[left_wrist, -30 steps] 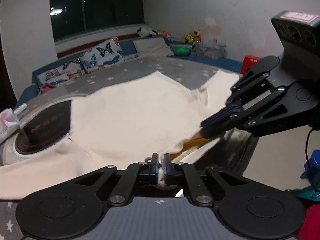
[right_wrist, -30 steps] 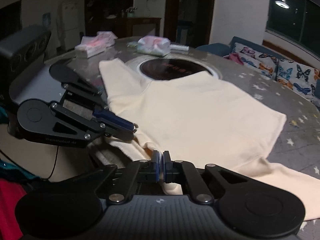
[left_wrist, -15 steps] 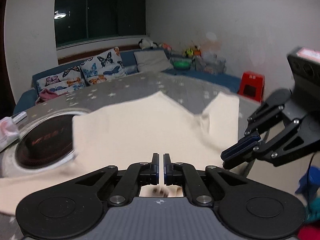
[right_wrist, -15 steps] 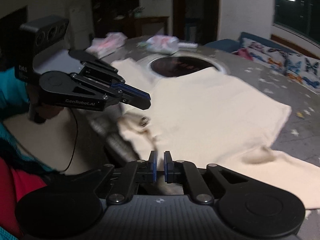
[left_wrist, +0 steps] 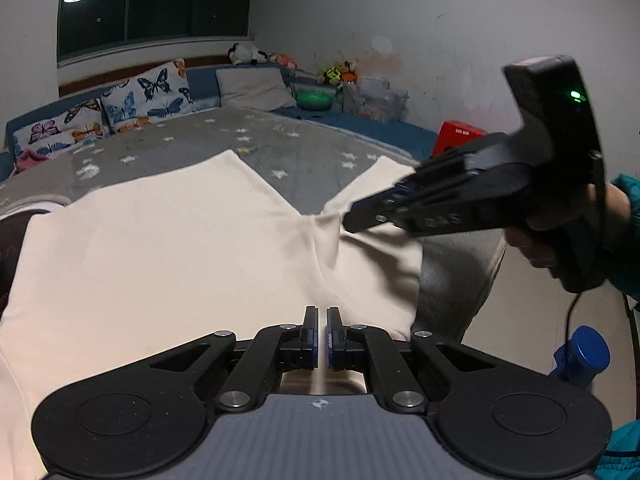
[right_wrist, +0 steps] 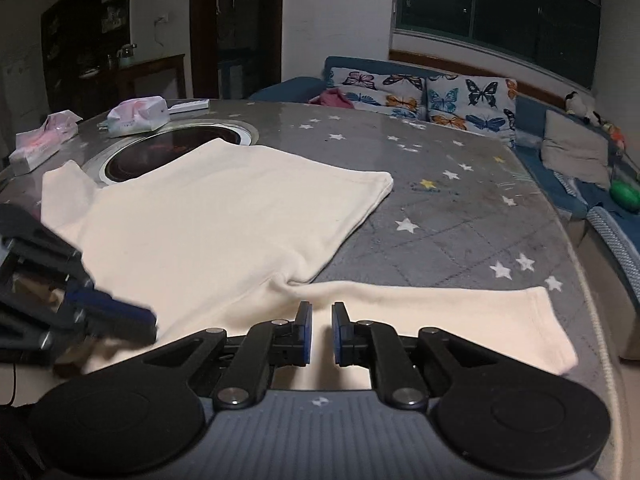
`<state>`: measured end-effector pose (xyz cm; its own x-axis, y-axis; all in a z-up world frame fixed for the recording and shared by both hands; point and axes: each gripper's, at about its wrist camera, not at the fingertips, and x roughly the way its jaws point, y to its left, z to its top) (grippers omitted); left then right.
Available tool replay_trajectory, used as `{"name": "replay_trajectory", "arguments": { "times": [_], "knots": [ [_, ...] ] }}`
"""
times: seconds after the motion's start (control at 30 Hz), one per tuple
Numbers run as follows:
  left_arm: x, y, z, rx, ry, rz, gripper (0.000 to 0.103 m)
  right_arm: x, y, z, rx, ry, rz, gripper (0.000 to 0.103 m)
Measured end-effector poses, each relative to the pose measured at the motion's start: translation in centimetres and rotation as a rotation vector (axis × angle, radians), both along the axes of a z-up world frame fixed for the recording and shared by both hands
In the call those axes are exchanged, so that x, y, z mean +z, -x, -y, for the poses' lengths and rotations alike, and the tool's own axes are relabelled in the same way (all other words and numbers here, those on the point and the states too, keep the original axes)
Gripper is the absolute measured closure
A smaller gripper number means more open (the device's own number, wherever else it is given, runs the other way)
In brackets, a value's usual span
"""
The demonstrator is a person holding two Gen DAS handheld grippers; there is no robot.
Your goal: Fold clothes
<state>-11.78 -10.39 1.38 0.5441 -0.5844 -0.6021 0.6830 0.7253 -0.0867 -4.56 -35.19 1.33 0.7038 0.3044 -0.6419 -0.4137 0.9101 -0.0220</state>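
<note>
A cream long-sleeved shirt (right_wrist: 224, 224) lies flat on the grey star-patterned table (right_wrist: 460, 216). One sleeve (right_wrist: 440, 312) stretches to the right along the near edge. My right gripper (right_wrist: 321, 332) hovers just above where that sleeve joins the body. Its jaws are opening, with a small gap and nothing pinched between them. From the left wrist view the right gripper (left_wrist: 349, 222) points at that same armpit fold of the shirt (left_wrist: 160, 264). My left gripper (left_wrist: 322, 336) is shut and empty over the shirt's near part. Its blurred tip (right_wrist: 148, 322) shows at the shirt's near left edge.
A round cooktop (right_wrist: 160, 148) is set into the table under the shirt's far corner. Tissue packs (right_wrist: 136, 114) lie beyond it. A sofa with butterfly cushions (right_wrist: 432, 92) runs behind the table. A hand (left_wrist: 536, 240) holds the right gripper. A blue object (left_wrist: 584, 352) stands on the floor.
The shirt's near edge, bunched at both grippers' tips a second ago, now lies flat. Both grippers have swung forward over the shirt. The right jaws have parted a little.
</note>
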Motion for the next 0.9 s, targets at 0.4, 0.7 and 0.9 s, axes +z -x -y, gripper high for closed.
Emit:
{"name": "replay_trajectory", "arguments": {
  "times": [0.4, 0.7, 0.9],
  "knots": [
    [-0.2, 0.0, 0.4, 0.011, -0.003, -0.008, 0.096, -0.8, -2.2, 4.6, -0.241, 0.031, 0.042, 0.077],
    [-0.3, -0.1, 0.8, 0.018, -0.006, 0.0, 0.096, -1.1, -2.0, 11.6, -0.513, 0.007, 0.038, 0.061],
    [-0.3, -0.1, 1.3, 0.027, -0.008, 0.003, 0.096, -1.3, -1.2, 12.0, -0.499, -0.067, 0.012, 0.095]
  ]
}}
